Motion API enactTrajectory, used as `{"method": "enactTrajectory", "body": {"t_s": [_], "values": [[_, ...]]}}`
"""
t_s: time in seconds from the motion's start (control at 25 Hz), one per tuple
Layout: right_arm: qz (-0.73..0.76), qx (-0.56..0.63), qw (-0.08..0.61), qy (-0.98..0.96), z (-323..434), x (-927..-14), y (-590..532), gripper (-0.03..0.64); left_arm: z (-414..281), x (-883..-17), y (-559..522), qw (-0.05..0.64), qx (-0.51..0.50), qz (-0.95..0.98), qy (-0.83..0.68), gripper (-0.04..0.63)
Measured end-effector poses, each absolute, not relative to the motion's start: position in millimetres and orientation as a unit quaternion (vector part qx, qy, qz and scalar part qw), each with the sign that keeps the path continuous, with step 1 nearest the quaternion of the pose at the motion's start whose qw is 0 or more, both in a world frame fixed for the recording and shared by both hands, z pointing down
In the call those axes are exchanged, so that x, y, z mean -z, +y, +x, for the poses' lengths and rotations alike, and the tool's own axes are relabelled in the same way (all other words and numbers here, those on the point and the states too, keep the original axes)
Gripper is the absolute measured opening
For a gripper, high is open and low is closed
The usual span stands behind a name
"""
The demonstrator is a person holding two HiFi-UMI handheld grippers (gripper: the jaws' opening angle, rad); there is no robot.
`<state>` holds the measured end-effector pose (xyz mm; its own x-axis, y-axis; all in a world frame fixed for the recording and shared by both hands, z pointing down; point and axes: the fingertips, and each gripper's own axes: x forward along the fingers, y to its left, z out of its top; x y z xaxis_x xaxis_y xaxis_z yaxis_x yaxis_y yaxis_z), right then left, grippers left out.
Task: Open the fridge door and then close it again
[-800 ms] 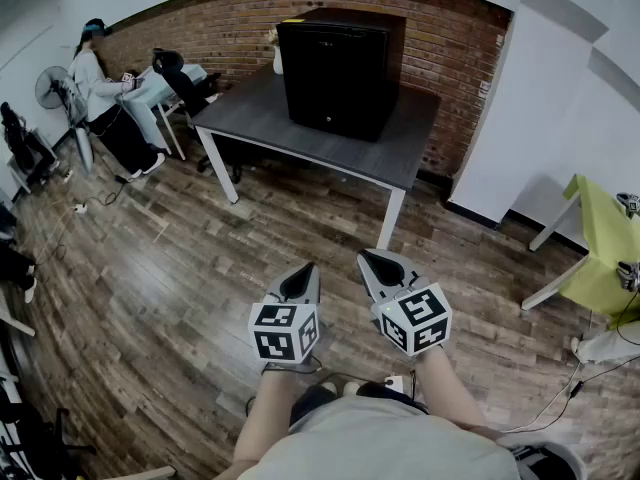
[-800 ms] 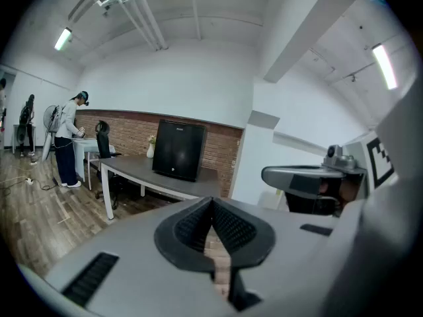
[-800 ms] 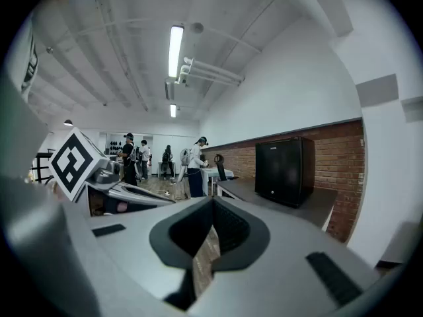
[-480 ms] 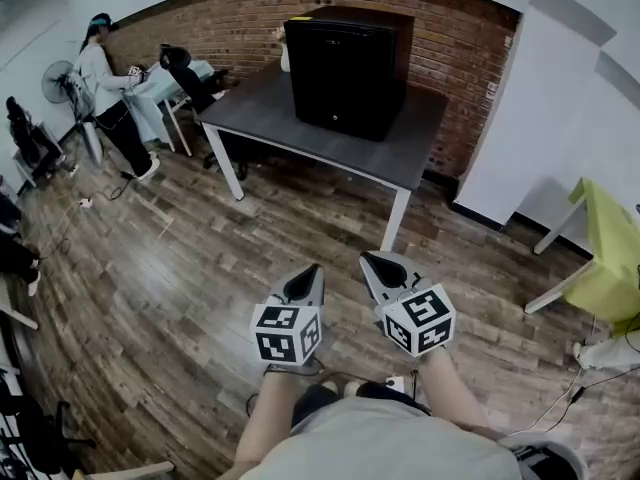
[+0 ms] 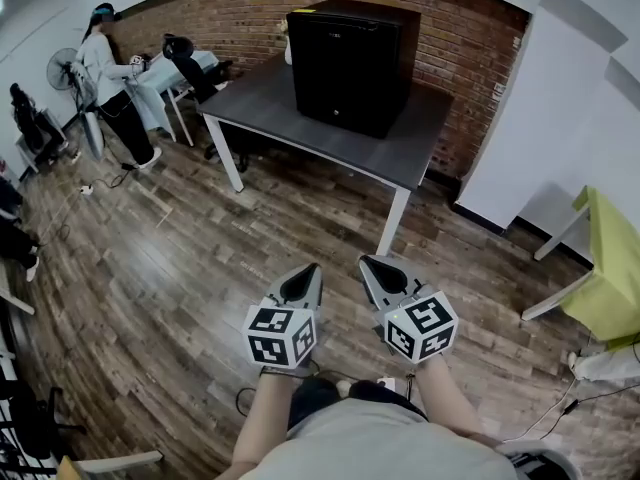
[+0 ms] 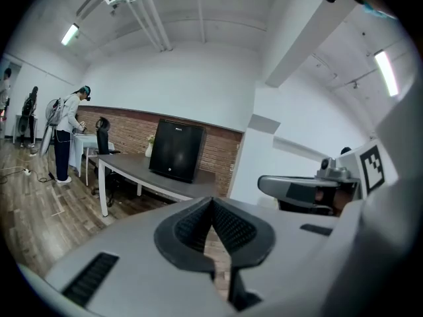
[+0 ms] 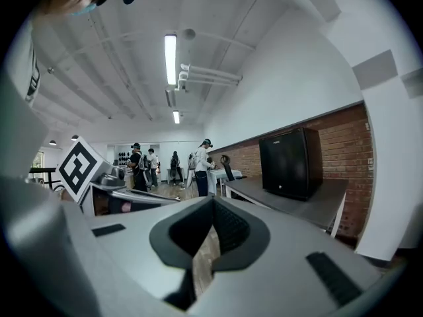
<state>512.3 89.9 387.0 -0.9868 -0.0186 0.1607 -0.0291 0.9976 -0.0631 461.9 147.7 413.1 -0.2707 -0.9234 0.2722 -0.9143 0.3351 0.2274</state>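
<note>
1. The fridge (image 5: pixel 352 63), a black box, is standing well ahead of both tools on the far part of the counter (image 5: pixel 400 153), near the brick wall (image 5: pixel 230 23). Its door is sitting flush and shut, facing the tools.
2. The counter, dark-topped on white legs, is lying ahead of the tools and well apart from them, with open wooden floor (image 5: pixel 180 268) running between.
3. The left tool (image 5: pixel 303 281) is pointing forward toward the counter, a little below level. Its jaws are meeting at the tips with nothing between them, and it is touching nothing.
4. The right tool (image 5: pixel 380 268) is riding just beside the left one, to its right, and pointing the same way. Its jaws are likewise pressing together, empty.
5. Each tool is carrying its marker cube at the rear, the left cube (image 5: pixel 283 333) and the right cube (image 5: pixel 421 326) sitting close to the holder's body.
6. Far ahead and to the left of the left tool, a person (image 5: pixel 112 78) is standing at a pale table, with a black office chair (image 5: pixel 190 68) beside it.
7. To the right of the right tool, well apart, a yellow-green table (image 5: pixel 610 278) is showing at the edge of the head view.
</note>
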Motion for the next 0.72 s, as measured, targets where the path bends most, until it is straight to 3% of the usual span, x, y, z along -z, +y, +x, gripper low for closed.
{"method": "enactTrajectory", "body": {"t_s": [0.4, 0.72], "values": [[-0.007, -0.059, 0.089, -0.994, 500, -410, 76, -0.002, 447, -432, 145, 0.194, -0.021, 0.542, -0.818, 0.006], [-0.002, -0.061, 0.089, -0.994, 433, -418, 61, -0.002, 370, -444, 142, 0.204, -0.017, 0.524, -0.827, 0.006]]}}
